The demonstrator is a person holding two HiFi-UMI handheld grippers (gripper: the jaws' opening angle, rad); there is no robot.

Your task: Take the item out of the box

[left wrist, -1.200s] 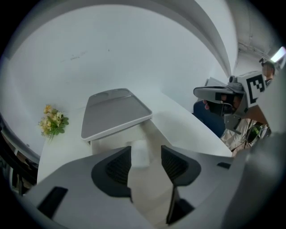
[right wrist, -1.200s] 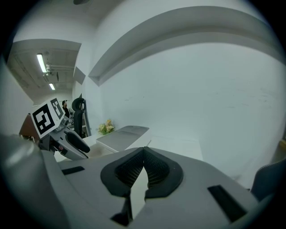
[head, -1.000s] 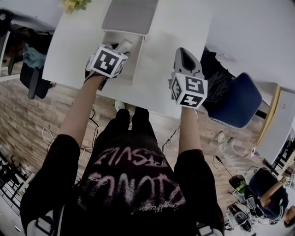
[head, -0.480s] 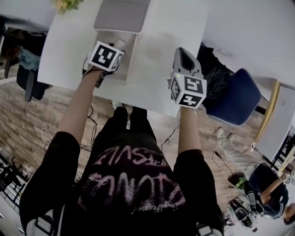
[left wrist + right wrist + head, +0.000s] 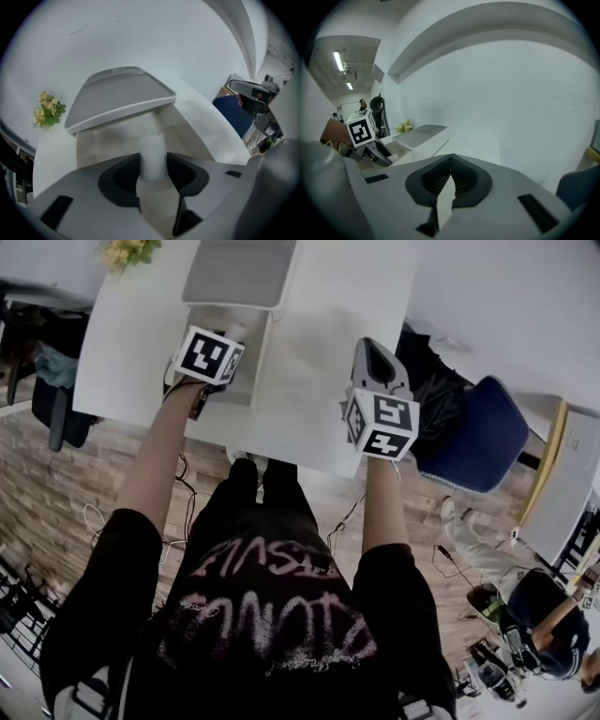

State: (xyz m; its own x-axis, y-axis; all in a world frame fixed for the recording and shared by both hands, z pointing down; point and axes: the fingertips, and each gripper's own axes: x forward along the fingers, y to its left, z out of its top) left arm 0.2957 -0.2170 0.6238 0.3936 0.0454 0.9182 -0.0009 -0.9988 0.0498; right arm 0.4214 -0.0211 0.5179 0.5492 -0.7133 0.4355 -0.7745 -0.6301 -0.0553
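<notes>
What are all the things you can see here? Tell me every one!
table: one, white, under the box.
box: one, white, open, on the table at the left gripper.
lid: one, grey, at the box's far edge.
white cylinder: one, white, at the open box, between the left gripper's jaws.
flowers: one bunch, yellow, at the table's far left corner.
chair: one, blue, right of the table.
another person: one, dark clothes, lower right of the head view.
left gripper: one, grey with a black-and-white cube, jaws closing on the white cylinder.
right gripper: one, grey, above the table's right side, jaws together, empty.
</notes>
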